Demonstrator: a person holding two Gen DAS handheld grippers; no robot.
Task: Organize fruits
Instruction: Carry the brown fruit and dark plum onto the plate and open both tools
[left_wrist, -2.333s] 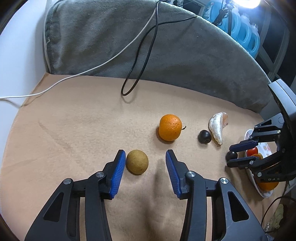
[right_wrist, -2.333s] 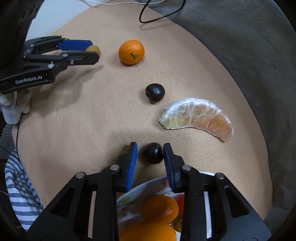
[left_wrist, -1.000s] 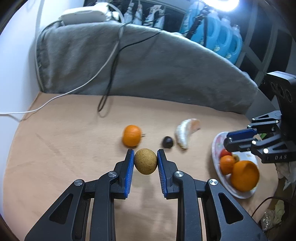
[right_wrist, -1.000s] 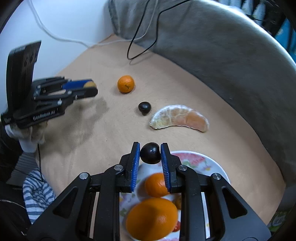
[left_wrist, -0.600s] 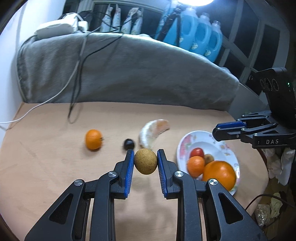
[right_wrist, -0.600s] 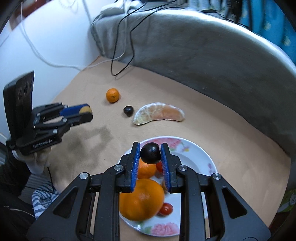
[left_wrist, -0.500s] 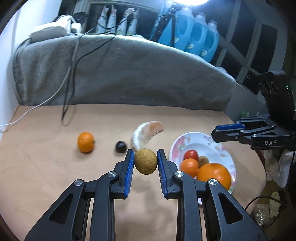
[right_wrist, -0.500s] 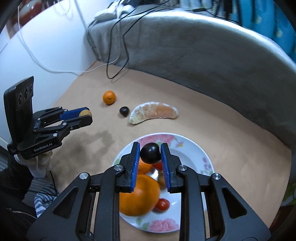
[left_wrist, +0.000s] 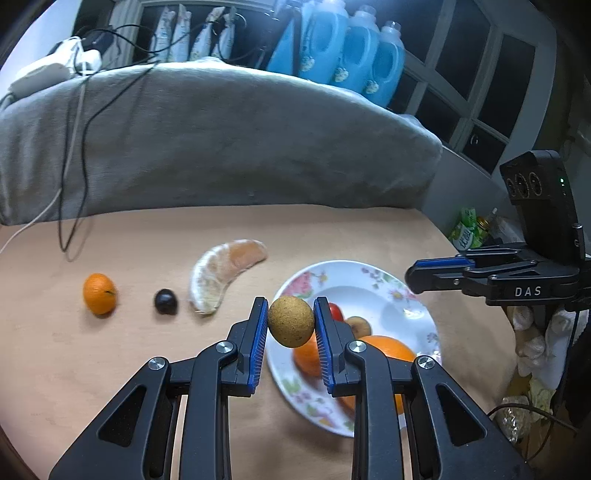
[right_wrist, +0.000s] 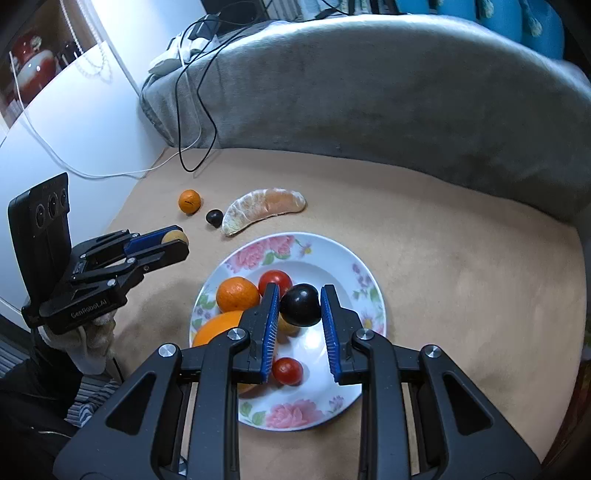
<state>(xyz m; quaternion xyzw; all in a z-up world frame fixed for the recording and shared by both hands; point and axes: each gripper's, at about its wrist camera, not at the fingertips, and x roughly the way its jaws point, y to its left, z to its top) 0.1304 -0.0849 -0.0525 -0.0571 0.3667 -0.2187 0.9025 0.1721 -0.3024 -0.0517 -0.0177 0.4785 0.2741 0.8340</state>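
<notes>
Both hand-held grippers moved over the plate, left gripping one longan, right one plum.

Tan cloth-covered table. Near left edge: small mandarin, dark plum, peeled citrus segment in row. Floral plate toward front. Grey blanket bunched along back edge.

Pomelo segment behind plate
</notes>
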